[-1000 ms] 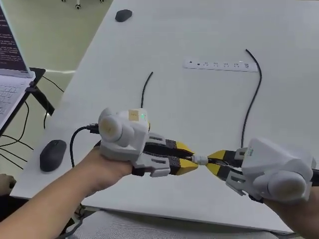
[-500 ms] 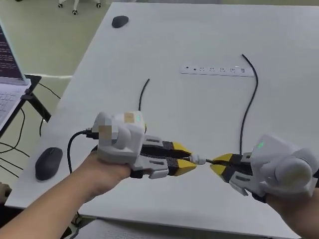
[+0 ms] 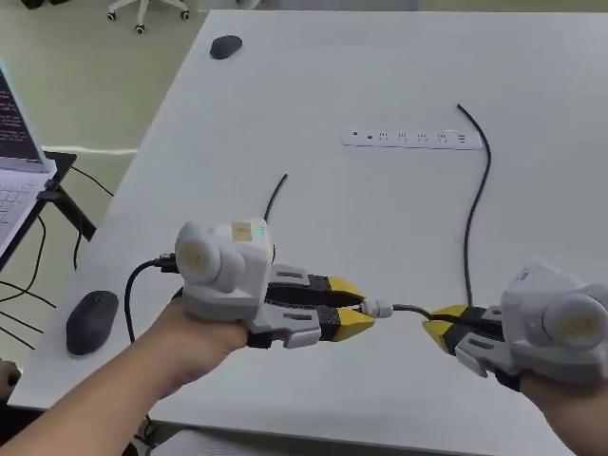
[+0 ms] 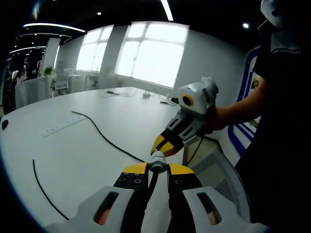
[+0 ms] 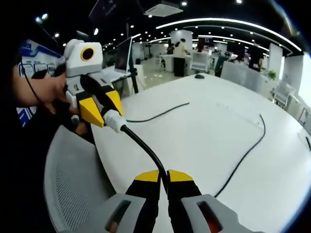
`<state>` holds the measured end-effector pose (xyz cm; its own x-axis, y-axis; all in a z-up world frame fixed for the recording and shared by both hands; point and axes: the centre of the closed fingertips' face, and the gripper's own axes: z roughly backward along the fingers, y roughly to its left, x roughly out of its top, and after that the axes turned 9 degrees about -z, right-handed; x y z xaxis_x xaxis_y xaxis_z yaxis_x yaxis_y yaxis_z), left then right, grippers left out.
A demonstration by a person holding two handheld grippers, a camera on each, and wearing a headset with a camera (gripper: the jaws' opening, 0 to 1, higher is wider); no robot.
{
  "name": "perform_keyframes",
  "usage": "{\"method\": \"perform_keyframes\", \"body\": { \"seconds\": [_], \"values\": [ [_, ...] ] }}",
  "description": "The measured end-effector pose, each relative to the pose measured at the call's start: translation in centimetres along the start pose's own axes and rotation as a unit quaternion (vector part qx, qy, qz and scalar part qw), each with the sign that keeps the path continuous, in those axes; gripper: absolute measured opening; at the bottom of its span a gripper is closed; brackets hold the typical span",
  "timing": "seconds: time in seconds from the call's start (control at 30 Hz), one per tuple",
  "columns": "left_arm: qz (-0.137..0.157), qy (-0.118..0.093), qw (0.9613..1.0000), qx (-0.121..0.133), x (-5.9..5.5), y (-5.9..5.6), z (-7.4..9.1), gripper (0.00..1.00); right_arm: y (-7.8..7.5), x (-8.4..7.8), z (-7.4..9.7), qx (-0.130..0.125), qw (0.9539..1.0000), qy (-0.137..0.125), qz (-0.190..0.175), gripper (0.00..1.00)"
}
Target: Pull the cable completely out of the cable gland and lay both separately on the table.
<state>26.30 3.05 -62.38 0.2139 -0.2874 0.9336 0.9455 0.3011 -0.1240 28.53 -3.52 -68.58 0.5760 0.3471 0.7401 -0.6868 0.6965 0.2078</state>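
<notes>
The small white cable gland (image 3: 378, 308) is held above the near edge of the white table (image 3: 313, 85). It is pinched at the tips of the left gripper (image 3: 366, 315), whose yellow jaws are shut tight on it. The black cable (image 3: 408, 309) comes out of the gland's right end. It is gripped just beside the gland by the right gripper (image 3: 432, 321), whose jaws are closed on it with no gap to be seen. Past the right gripper the cable is seen trailing to the far side of the table, near a white power strip (image 3: 413, 139). A thin black line (image 3: 276, 198) lies on the table beyond the left gripper (whether it is the cable's other end cannot be told).

The gland is judged to be light, hard and smooth, so it could slip or turn if pinched only at its tip. It is best held across its thick middle. The cable is judged to be light, soft and bendy, with a rubbery skin that grips well. It should be held close to the gland, so that a straight pull is made and the cable is not bent
</notes>
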Motion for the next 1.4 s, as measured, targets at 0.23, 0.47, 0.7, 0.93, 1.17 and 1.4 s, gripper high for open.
{"method": "perform_keyframes", "body": {
  "seconds": [0.23,0.47,0.7,0.93,1.17,1.4],
  "values": [
    [0.003,-0.006,1.0000,0.001,0.3,-0.2,0.0,0.15,-2.1,-1.6,0.2,-0.022,0.9960,0.005,-0.086,0.00],
    [0.008,-0.009,0.9999,-0.003,0.1,-1.0,-0.3,0.14,-4.3,-4.3,-0.1,-0.050,0.9869,0.027,-0.151,0.00],
    [0.015,-0.010,0.9998,0.002,-0.2,-1.2,-0.4,0.15,-3.7,-4.5,-0.1,-0.049,0.9894,0.022,-0.135,0.00],
    [0.010,-0.005,0.9999,0.008,-0.3,-1.0,-0.3,0.15,-3.8,-4.4,0.5,-0.054,0.9903,0.008,-0.128,0.02],
    [0.011,-0.008,0.9998,0.014,-0.2,-0.6,0.0,0.15,-3.3,-4.1,1.4,-0.050,0.9941,0.009,-0.095,0.05],
    [0.023,-0.005,0.9996,0.013,-0.3,-0.6,0.0,0.15,0.4,-0.1,2.5,-0.027,0.9985,-0.010,0.046,0.16]
  ]
}}
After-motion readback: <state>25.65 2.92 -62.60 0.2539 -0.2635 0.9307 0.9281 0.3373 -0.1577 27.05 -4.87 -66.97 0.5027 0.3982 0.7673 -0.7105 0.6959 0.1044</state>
